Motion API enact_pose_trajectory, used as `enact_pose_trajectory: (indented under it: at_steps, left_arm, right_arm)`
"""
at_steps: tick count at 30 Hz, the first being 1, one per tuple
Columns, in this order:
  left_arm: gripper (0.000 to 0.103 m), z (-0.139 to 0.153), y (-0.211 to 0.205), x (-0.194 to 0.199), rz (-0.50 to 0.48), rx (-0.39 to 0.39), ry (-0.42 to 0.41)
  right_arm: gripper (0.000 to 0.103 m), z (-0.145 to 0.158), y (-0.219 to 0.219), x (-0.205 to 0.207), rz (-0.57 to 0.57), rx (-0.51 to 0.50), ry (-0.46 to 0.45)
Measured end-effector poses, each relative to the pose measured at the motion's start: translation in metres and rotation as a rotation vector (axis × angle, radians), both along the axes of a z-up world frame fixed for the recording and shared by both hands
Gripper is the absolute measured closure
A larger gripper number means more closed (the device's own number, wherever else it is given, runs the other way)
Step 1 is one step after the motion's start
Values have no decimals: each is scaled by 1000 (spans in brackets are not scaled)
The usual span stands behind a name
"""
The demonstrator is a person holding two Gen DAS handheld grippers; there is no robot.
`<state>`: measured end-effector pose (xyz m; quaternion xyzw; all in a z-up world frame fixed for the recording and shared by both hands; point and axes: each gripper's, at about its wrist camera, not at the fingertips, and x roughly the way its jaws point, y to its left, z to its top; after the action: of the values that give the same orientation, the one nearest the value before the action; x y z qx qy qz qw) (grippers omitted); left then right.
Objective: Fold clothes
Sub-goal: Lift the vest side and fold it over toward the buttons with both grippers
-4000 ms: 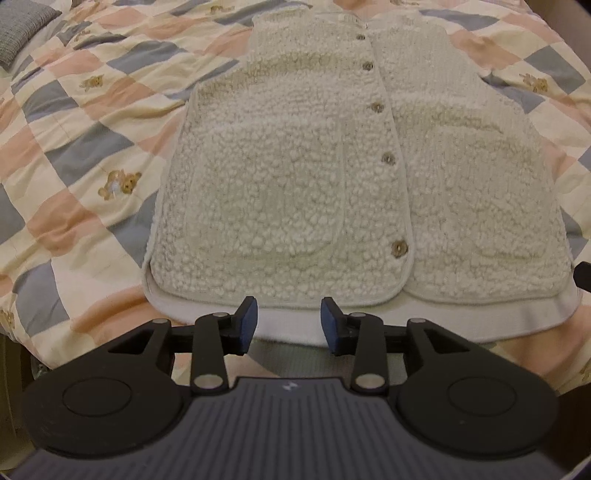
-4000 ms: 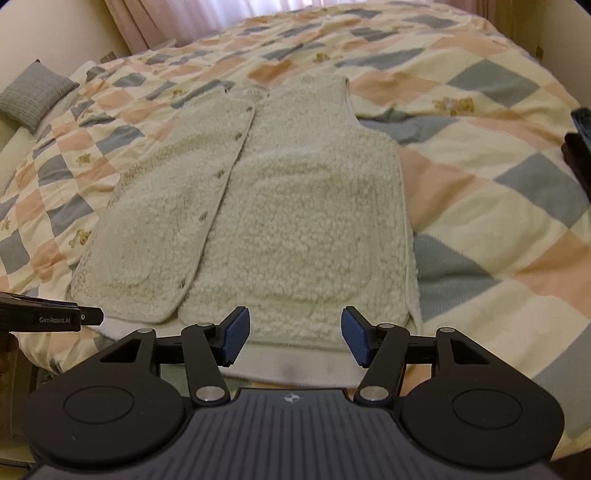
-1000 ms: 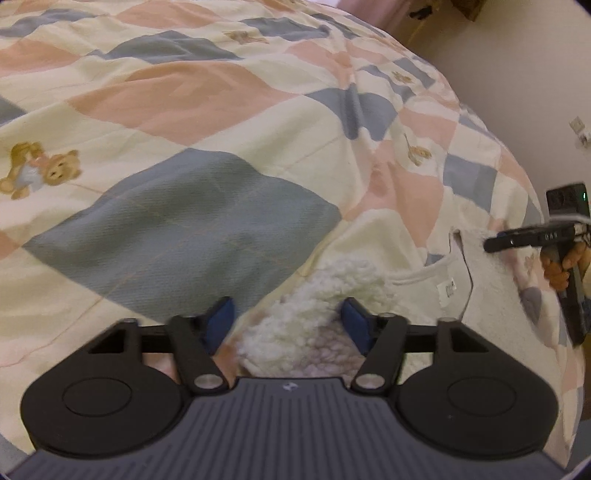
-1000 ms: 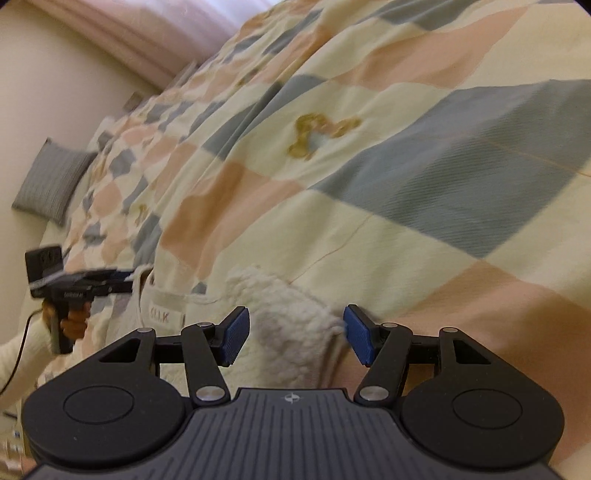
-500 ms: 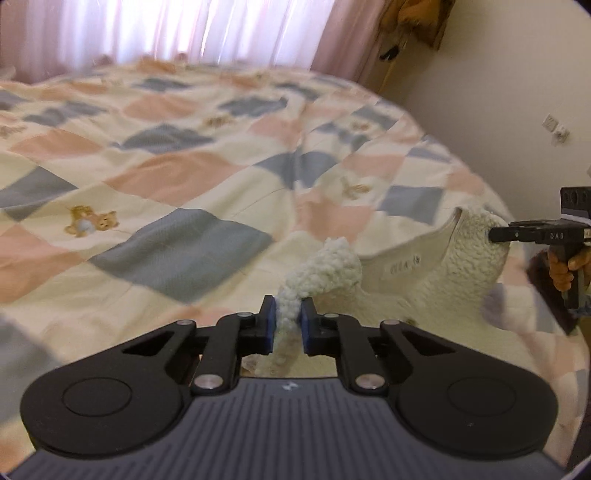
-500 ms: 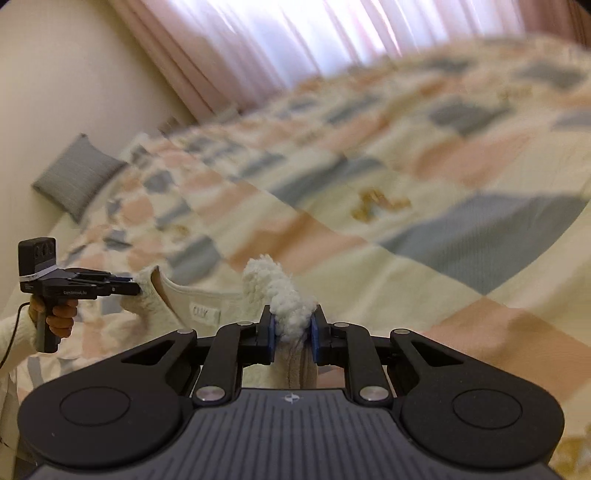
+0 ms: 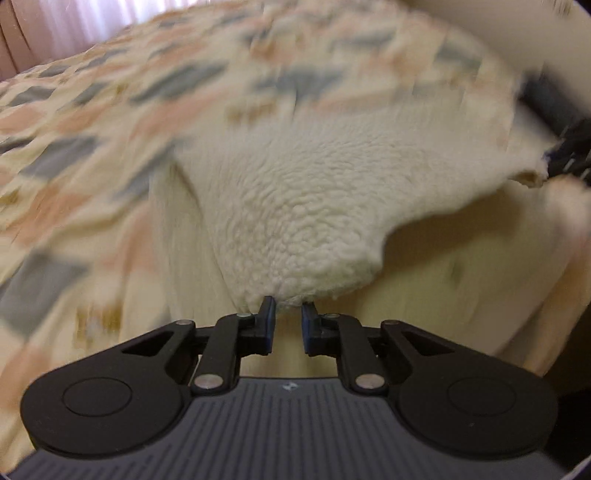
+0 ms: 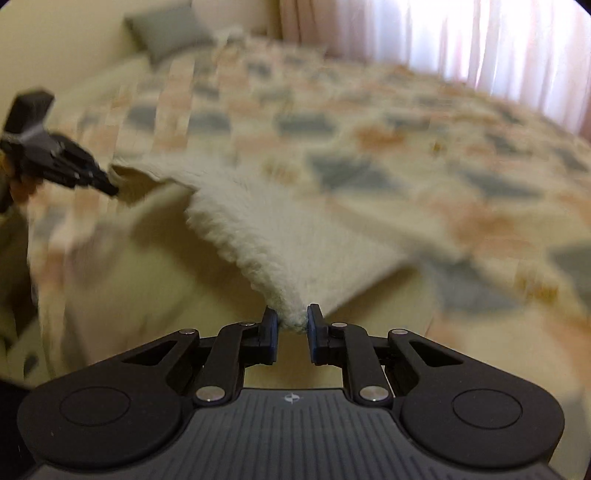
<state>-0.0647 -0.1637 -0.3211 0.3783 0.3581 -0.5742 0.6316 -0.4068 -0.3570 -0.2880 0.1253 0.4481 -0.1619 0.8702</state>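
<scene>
Since half a second ago, both grippers have carried the fleece vest (image 7: 314, 206) off the bed: where only a small bunched corner stood between each pair of fingers, the fabric now spreads out as a broad sheet stretched in the air between the two tools. The background has also turned streaky with motion blur in both views.

The left gripper (image 7: 285, 316) has its fingers drawn narrow, pinching a corner of the vest at the very tips; the cream, curly pile fans upward and to the right from that pinch. At the right edge of the left wrist view, the far corner of the vest runs to a dark tool that is too blurred to read clearly.

The right gripper (image 8: 291, 322) is likewise closed narrow on another corner of the vest (image 8: 273, 236), with fleece bulging between the blue pads. From there the fabric rises toward the upper left, where the left gripper (image 8: 107, 186) appears as a dark shape clamped on the opposite corner.

The vest hangs above the patchwork quilt (image 8: 424, 147), which covers the bed in blurred grey, peach and cream squares. A grey pillow (image 8: 166, 29) lies at the far left of the bed, and pale curtains (image 8: 461, 44) glow behind it.
</scene>
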Motion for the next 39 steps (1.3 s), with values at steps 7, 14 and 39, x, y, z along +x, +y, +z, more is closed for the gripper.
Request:
enact_pose_trajectory:
  at_steps: [7,14,39]
  left_arm:
    - [69,-26,26,-66,-162,30,-395]
    - [57,-74,25,-100,-585,-6,-858]
    - [88,-99,93,-125,-826,19,-876]
  right_arm:
    - [45,-40,84,-4,63,-327,212]
    - [45,-78,126,9,312,-715,319]
    - [95,-95,172,2,541,-710,444]
